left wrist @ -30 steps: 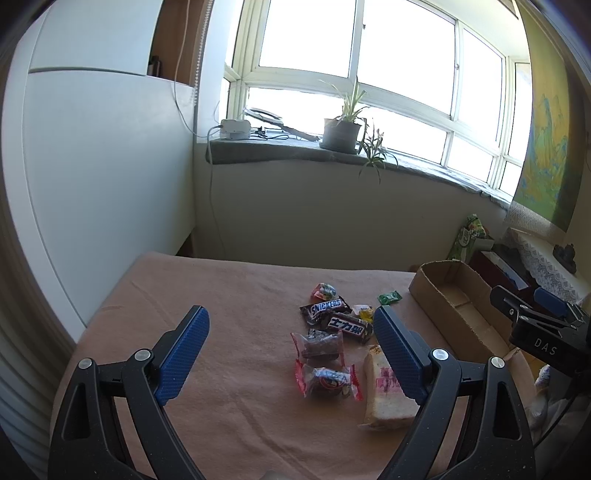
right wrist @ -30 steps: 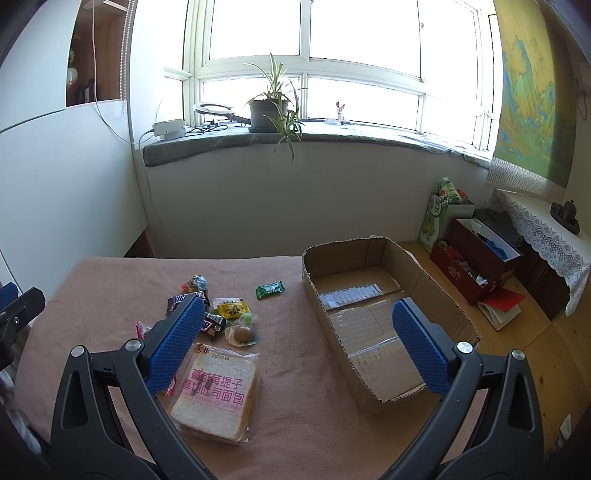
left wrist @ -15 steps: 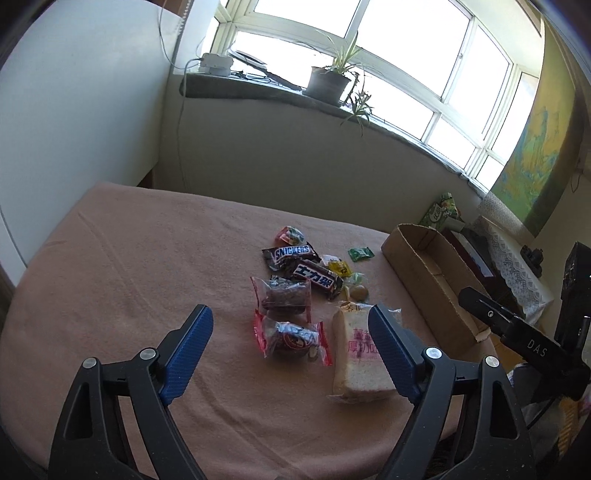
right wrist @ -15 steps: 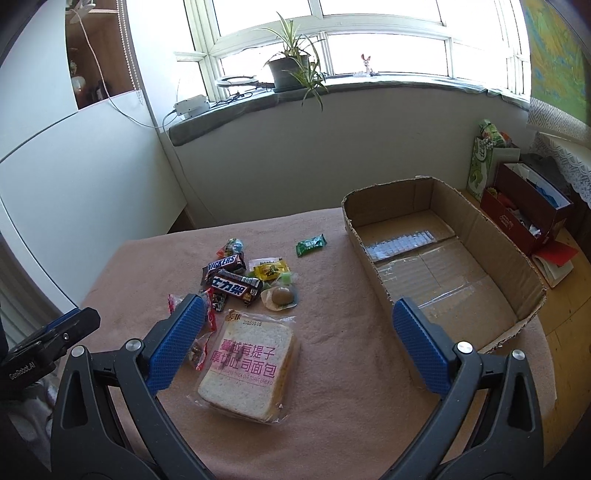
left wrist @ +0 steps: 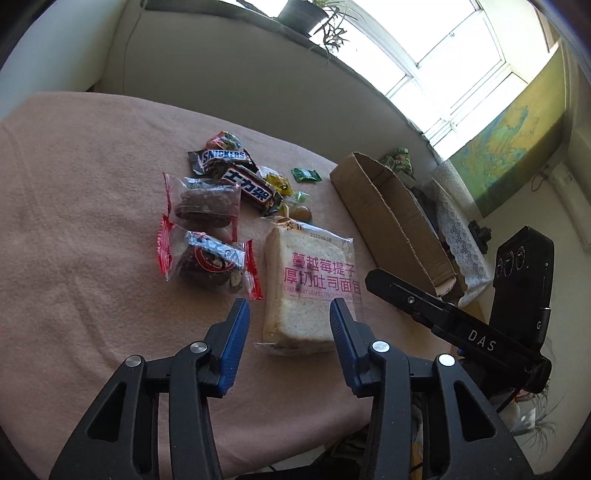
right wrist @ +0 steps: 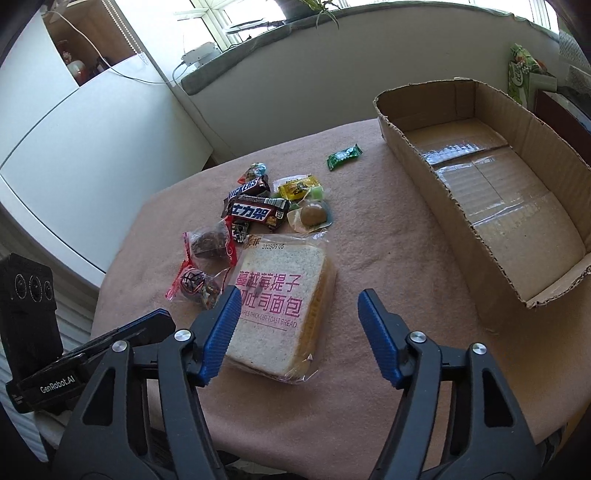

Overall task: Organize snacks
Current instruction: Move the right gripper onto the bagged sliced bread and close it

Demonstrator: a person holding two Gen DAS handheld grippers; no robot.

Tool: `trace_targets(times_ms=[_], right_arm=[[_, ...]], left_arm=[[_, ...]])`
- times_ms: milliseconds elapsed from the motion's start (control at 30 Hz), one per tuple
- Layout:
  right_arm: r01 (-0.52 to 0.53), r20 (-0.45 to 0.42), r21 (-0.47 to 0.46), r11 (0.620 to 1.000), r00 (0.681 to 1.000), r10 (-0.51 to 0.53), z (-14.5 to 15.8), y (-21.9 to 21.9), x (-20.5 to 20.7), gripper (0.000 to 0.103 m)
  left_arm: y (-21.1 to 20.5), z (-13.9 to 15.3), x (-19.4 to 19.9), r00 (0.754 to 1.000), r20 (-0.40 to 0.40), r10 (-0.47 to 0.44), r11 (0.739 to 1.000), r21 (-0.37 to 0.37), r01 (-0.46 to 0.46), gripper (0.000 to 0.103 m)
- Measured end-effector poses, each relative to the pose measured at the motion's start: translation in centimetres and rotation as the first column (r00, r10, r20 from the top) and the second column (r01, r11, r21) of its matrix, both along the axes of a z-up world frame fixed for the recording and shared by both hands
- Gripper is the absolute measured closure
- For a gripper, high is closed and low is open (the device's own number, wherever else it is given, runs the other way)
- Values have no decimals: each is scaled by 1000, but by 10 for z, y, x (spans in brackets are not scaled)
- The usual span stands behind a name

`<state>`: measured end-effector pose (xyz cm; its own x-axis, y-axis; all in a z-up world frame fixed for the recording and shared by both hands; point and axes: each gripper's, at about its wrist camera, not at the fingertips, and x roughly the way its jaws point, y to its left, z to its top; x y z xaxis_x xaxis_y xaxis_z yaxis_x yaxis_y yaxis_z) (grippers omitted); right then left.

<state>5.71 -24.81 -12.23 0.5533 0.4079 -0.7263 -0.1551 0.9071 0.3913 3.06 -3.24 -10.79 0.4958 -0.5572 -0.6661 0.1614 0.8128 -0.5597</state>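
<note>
A bagged slice of toast bread [left wrist: 308, 291] [right wrist: 280, 306] lies on the pink cloth nearest both grippers. Behind it lie two clear cake packets [left wrist: 205, 201] [right wrist: 207, 245], two Snickers bars [left wrist: 236, 173] [right wrist: 256, 212], a yellow sachet [right wrist: 297, 186] and a green candy [right wrist: 343, 157]. An open empty cardboard box [right wrist: 491, 199] [left wrist: 391, 218] stands to the right. My left gripper [left wrist: 288, 336] is open, its fingers either side of the bread's near edge. My right gripper [right wrist: 299, 332] is open, just above the bread's near end.
The cloth-covered table [right wrist: 369, 258] ends close in front of both grippers. A white cabinet [right wrist: 92, 147] stands to the left and a windowsill with plants [left wrist: 310, 14] behind. Boxes and bags [right wrist: 528, 77] sit on the floor beyond the cardboard box.
Both grippers have tilted down and moved in toward the bread. Their jaws have narrowed from wide open but stay open and empty.
</note>
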Motion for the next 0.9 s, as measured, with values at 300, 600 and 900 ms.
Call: trace_targets(times_ms=[300,600,900], right_arm=[[-31,-76,66,997,996,36,-18,1,10,47],[-41,-113,58,997,993,47,-28,9,20,49],[-44,-143,86,995,988,56,-36,11,30,50]], left_arm=[[-11,-20,16,998,-51,-29,1000,5,29,69],[-14,-30,23,997,-63,-49,999,15,50,67],[-22,-30,28,994,-48,-98,995,14,99,65]])
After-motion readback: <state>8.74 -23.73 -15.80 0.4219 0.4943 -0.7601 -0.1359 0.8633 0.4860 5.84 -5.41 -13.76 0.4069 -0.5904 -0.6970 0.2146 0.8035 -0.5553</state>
